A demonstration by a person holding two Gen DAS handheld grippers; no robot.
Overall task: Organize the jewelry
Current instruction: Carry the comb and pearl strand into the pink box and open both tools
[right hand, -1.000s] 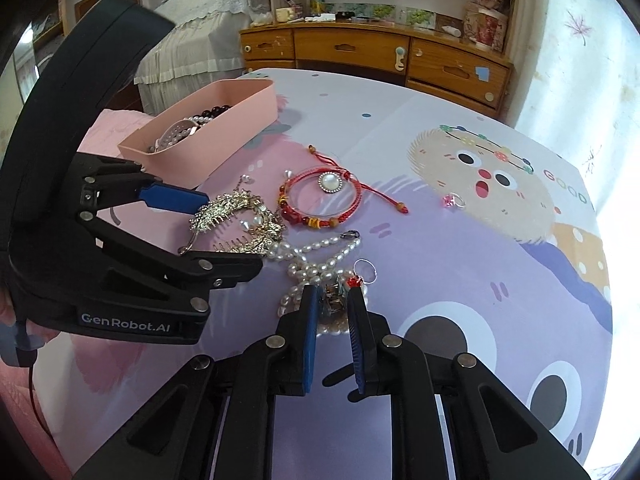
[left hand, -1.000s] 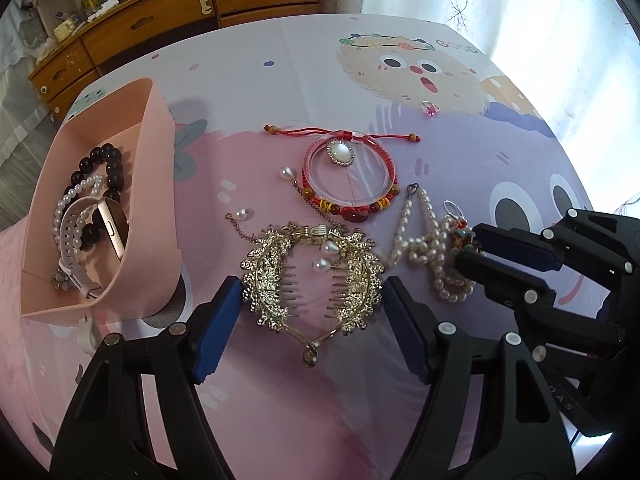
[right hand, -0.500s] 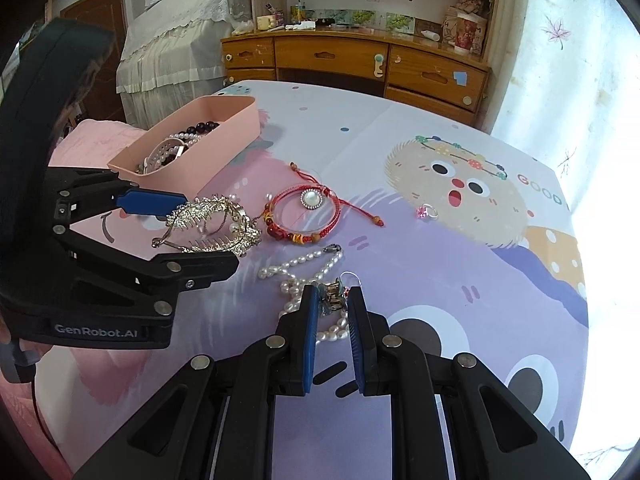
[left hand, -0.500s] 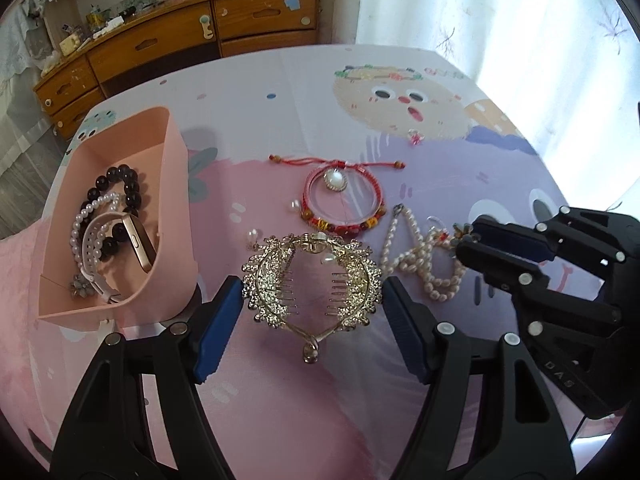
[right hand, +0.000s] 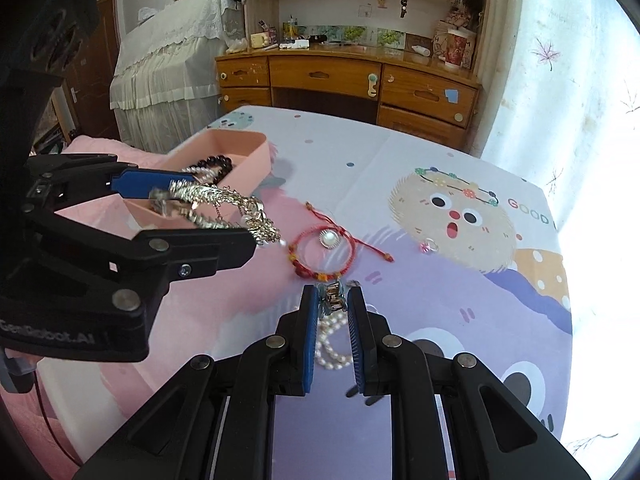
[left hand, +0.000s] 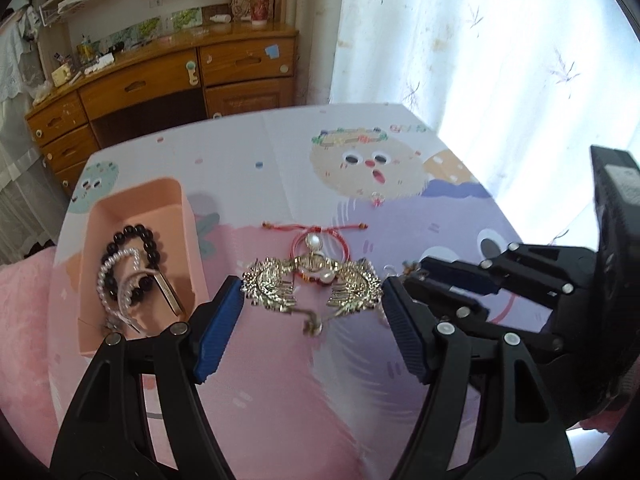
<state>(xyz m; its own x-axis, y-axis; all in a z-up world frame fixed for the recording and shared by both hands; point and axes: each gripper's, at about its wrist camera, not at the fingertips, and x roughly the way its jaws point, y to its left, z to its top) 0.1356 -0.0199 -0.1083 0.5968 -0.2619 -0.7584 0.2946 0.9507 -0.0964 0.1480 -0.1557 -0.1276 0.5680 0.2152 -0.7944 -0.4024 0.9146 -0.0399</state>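
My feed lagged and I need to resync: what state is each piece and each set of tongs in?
Gold ornate hair comb: lifted, clamped in left tongs.
White pearl strand: dangling from right tongs, gripped at its clasp.
Red cord bracelet: flat on tablecloth.
Pink plastic tray: holds dark beads, pearls.

The ornate gold-coloured metal hair comb (left hand: 312, 286) glitters, rough-toothed. The white pearl strand (right hand: 330, 342) looks smooth and glossy. The pink plastic tray (left hand: 188, 216) is matt; the cartoon-printed tablecloth (right hand: 440, 160) looks smooth; the wooden dresser (right hand: 340, 76) shines, varnished.
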